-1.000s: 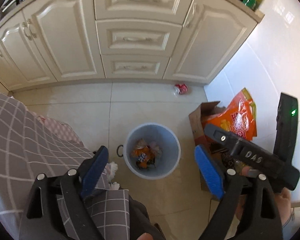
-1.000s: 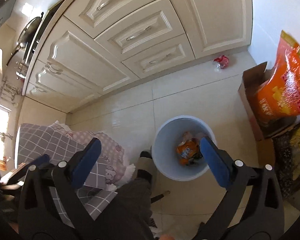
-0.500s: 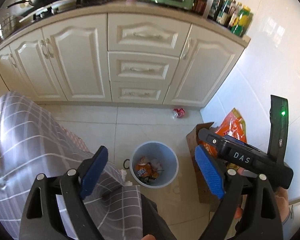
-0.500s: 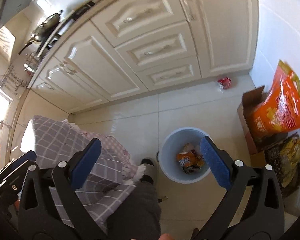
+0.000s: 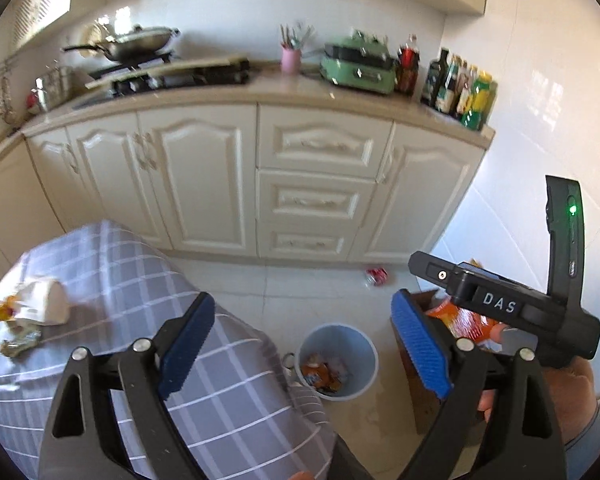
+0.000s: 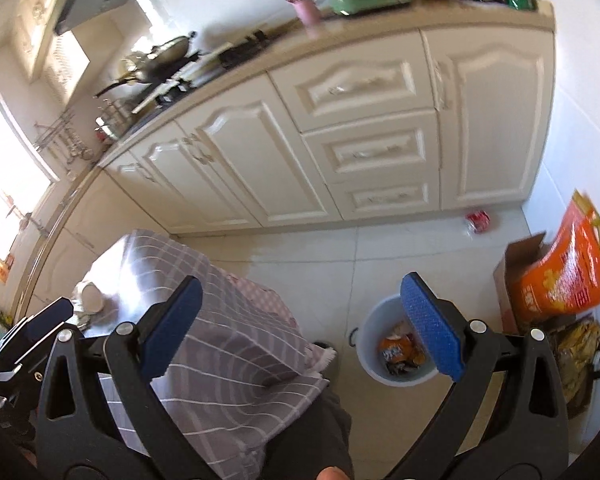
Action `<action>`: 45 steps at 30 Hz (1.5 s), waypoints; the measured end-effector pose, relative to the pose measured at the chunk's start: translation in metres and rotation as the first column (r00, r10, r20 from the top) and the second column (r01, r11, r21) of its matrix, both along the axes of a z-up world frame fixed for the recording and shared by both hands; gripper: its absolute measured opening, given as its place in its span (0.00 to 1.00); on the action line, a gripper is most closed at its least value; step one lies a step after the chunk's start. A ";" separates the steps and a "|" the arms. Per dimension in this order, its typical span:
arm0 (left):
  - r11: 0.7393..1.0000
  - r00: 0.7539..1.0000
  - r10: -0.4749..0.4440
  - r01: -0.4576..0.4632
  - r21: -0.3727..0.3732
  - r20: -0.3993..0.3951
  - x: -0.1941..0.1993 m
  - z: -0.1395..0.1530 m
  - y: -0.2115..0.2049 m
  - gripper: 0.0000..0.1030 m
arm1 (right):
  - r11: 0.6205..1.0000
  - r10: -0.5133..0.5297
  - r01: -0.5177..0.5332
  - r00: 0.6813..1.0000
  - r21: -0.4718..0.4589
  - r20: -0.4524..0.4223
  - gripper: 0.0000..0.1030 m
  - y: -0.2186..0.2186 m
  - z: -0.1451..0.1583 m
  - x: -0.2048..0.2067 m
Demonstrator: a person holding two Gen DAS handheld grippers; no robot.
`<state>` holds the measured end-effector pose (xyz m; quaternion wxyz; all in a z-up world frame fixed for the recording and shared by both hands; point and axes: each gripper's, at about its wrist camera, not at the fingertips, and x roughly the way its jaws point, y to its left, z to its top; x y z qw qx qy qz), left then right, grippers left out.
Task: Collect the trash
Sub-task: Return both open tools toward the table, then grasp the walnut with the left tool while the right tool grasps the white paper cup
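Note:
A pale blue bin (image 5: 338, 360) (image 6: 370, 348) stands on the tiled floor with an orange wrapper (image 5: 316, 374) (image 6: 396, 350) and other scraps inside. My left gripper (image 5: 300, 352) hangs open and empty above the grey checked tablecloth (image 5: 112, 280). At that table's left lie a white crumpled paper (image 5: 46, 308) and a small wrapper (image 5: 18, 346). My right gripper (image 6: 300, 332) is open and empty too, over the table edge and the bin. A red crushed can (image 5: 376, 276) (image 6: 478, 220) lies by the cabinet base.
Cream cabinets (image 5: 316, 196) run along the back under a counter with a wok, a green appliance and bottles. A cardboard box with an orange bag (image 6: 556, 280) stands by the right wall. The right gripper's body (image 5: 500, 304) shows in the left wrist view.
Both grippers have risen and tilted up: the bin now sits lower and smaller, the counter top has come into view, and the table trash shows at the left.

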<state>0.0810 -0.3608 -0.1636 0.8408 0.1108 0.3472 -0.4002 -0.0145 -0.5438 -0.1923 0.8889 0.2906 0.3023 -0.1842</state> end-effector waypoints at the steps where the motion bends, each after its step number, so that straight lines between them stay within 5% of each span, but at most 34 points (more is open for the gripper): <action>1: 1.000 1.000 0.012 -0.011 -0.008 0.011 0.001 0.005 0.008 0.87 | 1.000 0.012 -0.012 1.000 -0.007 0.010 0.94 0.006 0.006 0.002; 13: 0.972 0.974 0.211 -0.200 -0.126 0.082 0.025 0.052 0.129 0.90 | 0.962 0.263 -0.253 0.960 -0.103 0.099 0.94 0.110 0.064 0.059; 23: 0.919 0.917 0.377 -0.355 -0.170 0.127 0.043 0.063 0.212 0.91 | 0.914 0.399 -0.385 0.909 -0.127 0.118 0.94 0.176 0.079 0.098; 32: 0.876 0.871 0.473 -0.450 -0.172 0.132 0.064 0.046 0.273 0.91 | 0.864 0.493 -0.478 0.867 -0.160 0.072 0.94 0.223 0.074 0.131; 45: 0.806 0.804 0.592 -0.590 -0.051 0.062 0.123 -0.024 0.325 0.91 | 0.829 0.547 -0.543 0.837 -0.133 -0.008 0.94 0.246 0.038 0.179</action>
